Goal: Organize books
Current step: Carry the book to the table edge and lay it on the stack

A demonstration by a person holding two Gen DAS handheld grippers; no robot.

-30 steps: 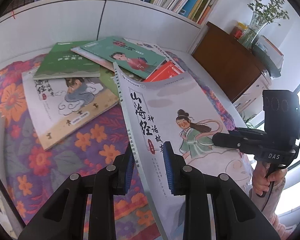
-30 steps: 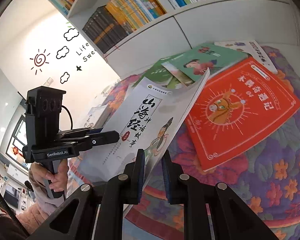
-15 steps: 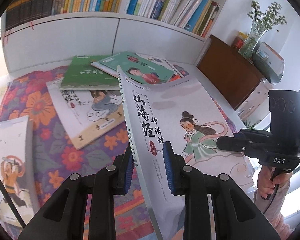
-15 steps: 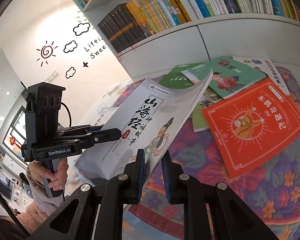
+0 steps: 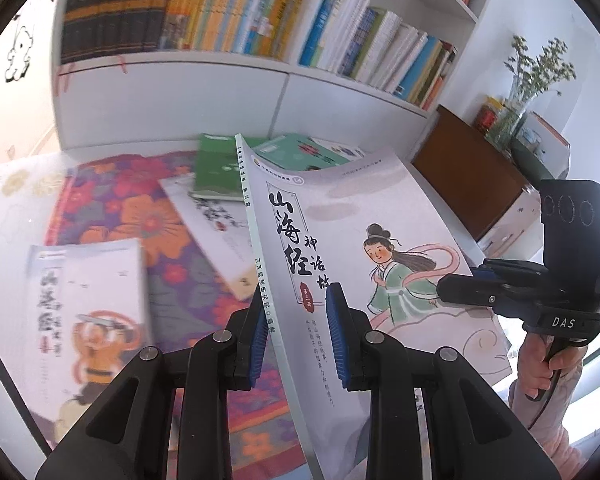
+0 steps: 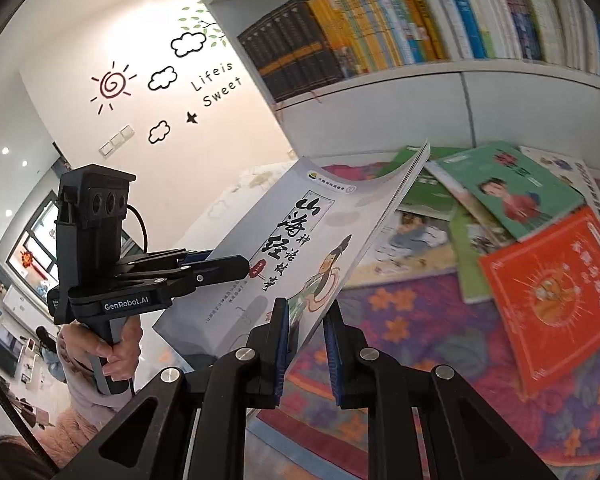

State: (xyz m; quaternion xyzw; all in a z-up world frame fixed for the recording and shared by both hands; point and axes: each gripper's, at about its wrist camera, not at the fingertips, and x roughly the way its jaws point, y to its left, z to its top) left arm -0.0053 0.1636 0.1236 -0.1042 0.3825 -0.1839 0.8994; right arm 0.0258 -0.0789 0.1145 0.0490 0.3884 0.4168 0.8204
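Lifted since a second ago: pale illustrated book [image 5: 364, 240] now higher off the floral cloth [image 5: 148, 216] and closer to the bookshelf [image 5: 220, 60], shelf rows filling more of both views. Scattered books below have dropped away in frame.

Left gripper [image 5: 296, 332] clamped on the spine edge near the lower corner; right gripper [image 6: 306, 344] pinched on the opposite, open edge. Both tongs tight on the same book, held tilted in the air between them, cover toward the left wrist camera. Top corner of the pages curling slightly in the right wrist view.

Rest of the pile not yet sorted: green book [image 6: 512, 192], red book [image 6: 552, 292], another pale title [image 5: 84, 312] lying flat on the cloth.

Likely step: carry to the shelf, stand upright, slot in.
- Keep both grips matched in height and speed; any mismatch twists a thin paperback.
- Rotate spine-out before reaching the row.
- Aim for a gap or the end of a row; rows look densely packed, exact gap not visible.
- Release the open-edge grip first, push in with the spine grip.
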